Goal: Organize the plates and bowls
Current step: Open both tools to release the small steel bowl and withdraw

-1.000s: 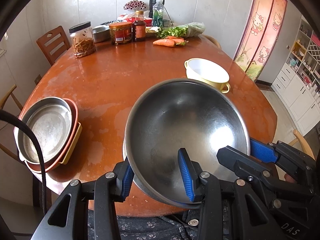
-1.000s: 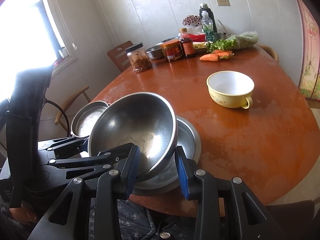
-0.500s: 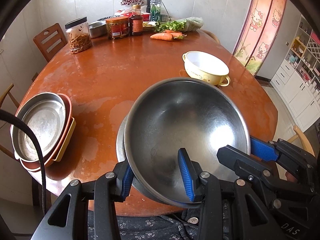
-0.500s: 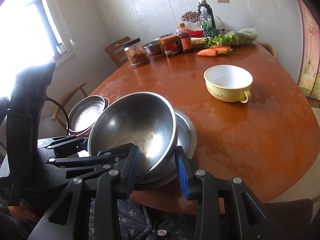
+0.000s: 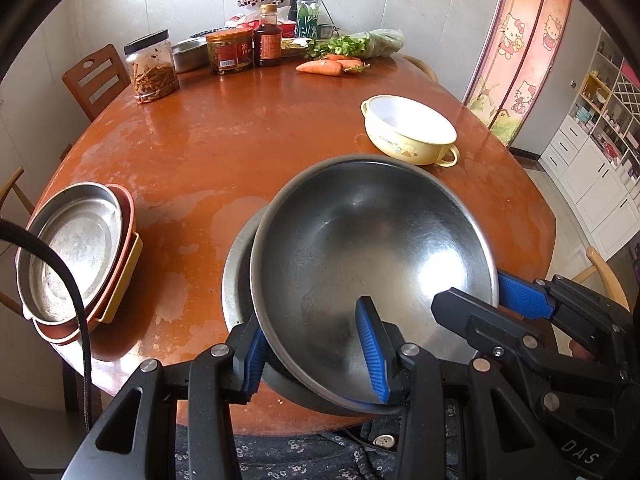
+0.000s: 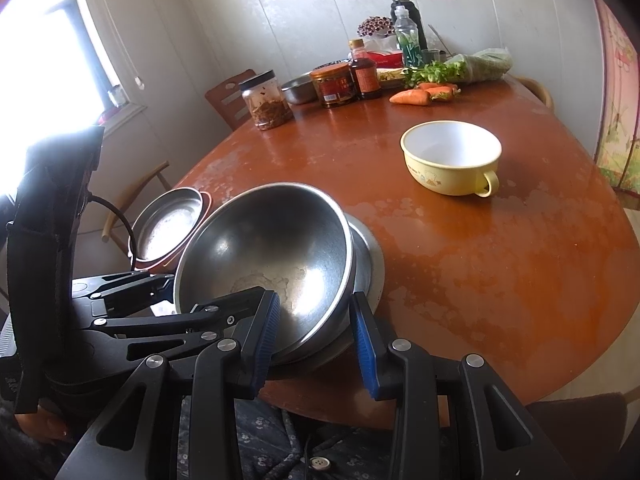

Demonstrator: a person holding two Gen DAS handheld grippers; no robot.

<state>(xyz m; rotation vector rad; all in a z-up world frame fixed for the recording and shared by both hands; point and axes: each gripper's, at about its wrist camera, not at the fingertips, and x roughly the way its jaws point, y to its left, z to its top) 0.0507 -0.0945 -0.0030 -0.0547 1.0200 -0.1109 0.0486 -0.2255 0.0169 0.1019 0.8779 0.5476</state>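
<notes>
A large steel bowl (image 5: 360, 248) (image 6: 272, 240) hangs tilted over a flat steel plate (image 5: 236, 276) (image 6: 372, 256) near the table's front edge. My left gripper (image 5: 312, 354) is shut on the bowl's near rim, one pad inside and one outside. My right gripper (image 6: 314, 338) is shut on the rim further right, and it also shows in the left wrist view (image 5: 492, 300). A yellow handled bowl (image 5: 408, 128) (image 6: 452, 156) stands empty further back on the right. At the left edge a steel pan sits on a stack of reddish and yellow dishes (image 5: 76, 248) (image 6: 168, 220).
The round brown table (image 5: 224, 148) carries jars (image 5: 152, 68), bottles (image 5: 268, 36), carrots (image 5: 324, 66) and greens along its far side. Wooden chairs (image 5: 96, 76) stand around it. A black cable (image 5: 80, 320) hangs at the left.
Both grippers keep their hold on the steel bowl. The views have shifted slightly, and more of the plate under the bowl shows at its left.
</notes>
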